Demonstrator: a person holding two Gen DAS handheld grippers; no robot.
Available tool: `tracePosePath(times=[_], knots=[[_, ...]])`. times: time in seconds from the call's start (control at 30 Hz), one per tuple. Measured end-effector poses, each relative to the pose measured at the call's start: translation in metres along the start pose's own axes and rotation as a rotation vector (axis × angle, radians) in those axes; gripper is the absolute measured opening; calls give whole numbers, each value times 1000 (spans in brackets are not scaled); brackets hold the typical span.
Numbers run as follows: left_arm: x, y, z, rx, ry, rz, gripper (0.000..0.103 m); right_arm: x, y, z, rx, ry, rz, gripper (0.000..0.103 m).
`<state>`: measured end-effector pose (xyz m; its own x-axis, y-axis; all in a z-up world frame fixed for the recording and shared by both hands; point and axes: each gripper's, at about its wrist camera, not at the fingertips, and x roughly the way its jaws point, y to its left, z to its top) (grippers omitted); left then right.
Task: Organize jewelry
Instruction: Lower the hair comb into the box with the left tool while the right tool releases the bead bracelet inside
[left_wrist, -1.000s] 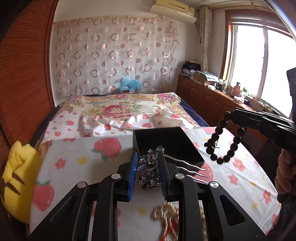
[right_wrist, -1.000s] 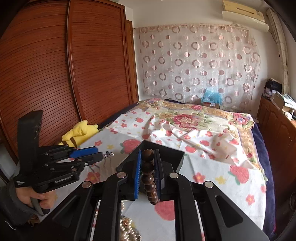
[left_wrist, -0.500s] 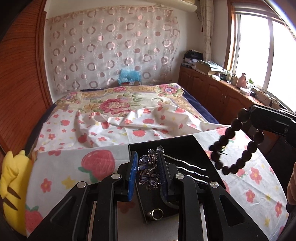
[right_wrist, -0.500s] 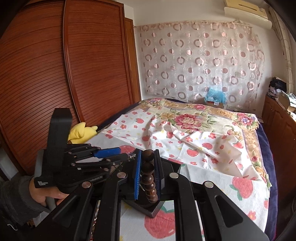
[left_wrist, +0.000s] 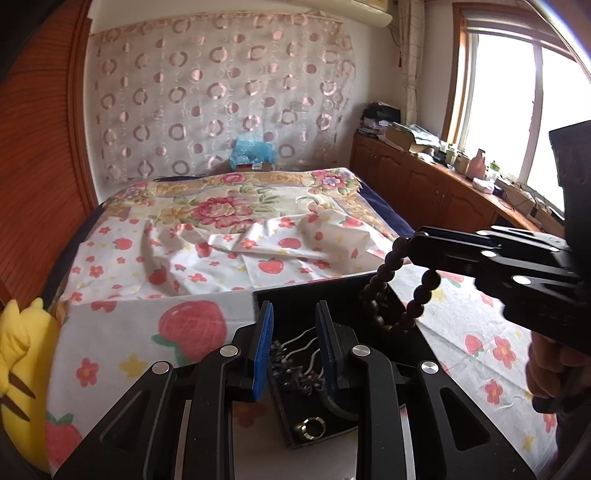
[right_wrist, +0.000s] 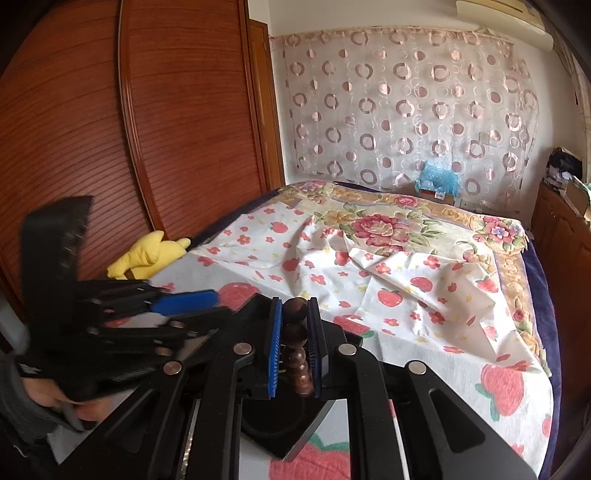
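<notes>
A black jewelry tray (left_wrist: 310, 295) lies on the strawberry-print sheet. My left gripper (left_wrist: 293, 325) is open just above the tray, and the blue jeweled hair comb (left_wrist: 295, 363) lies in the tray below its fingers. A gold ring (left_wrist: 309, 428) sits in the tray's near corner. My right gripper (right_wrist: 294, 319) is shut on a dark wooden bead bracelet (right_wrist: 295, 347). In the left wrist view the bracelet (left_wrist: 391, 295) hangs over the tray's right part from the right gripper (left_wrist: 413, 243).
A yellow plush toy (left_wrist: 18, 354) lies at the bed's left edge, beside the wooden wardrobe (right_wrist: 129, 129). Crumpled sheets (left_wrist: 229, 236) cover the bed beyond the tray. A wooden cabinet (left_wrist: 424, 184) runs along the right wall under the window.
My left gripper moved over the tray, opened and let go of the hair comb, which now lies in the tray. My right gripper brought the bracelet closer over the tray.
</notes>
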<state>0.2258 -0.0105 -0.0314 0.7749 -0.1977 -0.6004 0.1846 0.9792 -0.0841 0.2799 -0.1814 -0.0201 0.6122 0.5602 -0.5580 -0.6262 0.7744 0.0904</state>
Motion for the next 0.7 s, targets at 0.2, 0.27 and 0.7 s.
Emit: tracePosePath(times=[0.2, 0.27, 0.7], knots=[[-12, 15, -10, -17, -1, 44, 23, 14, -2, -3, -9, 7, -44, 15], [-14, 21, -13, -27, 4, 51, 23, 14, -5, -3, -5, 4, -47, 15], [-26, 26, -25, -33, 9, 70, 29, 12, 7, -7, 8, 30, 4, 32]])
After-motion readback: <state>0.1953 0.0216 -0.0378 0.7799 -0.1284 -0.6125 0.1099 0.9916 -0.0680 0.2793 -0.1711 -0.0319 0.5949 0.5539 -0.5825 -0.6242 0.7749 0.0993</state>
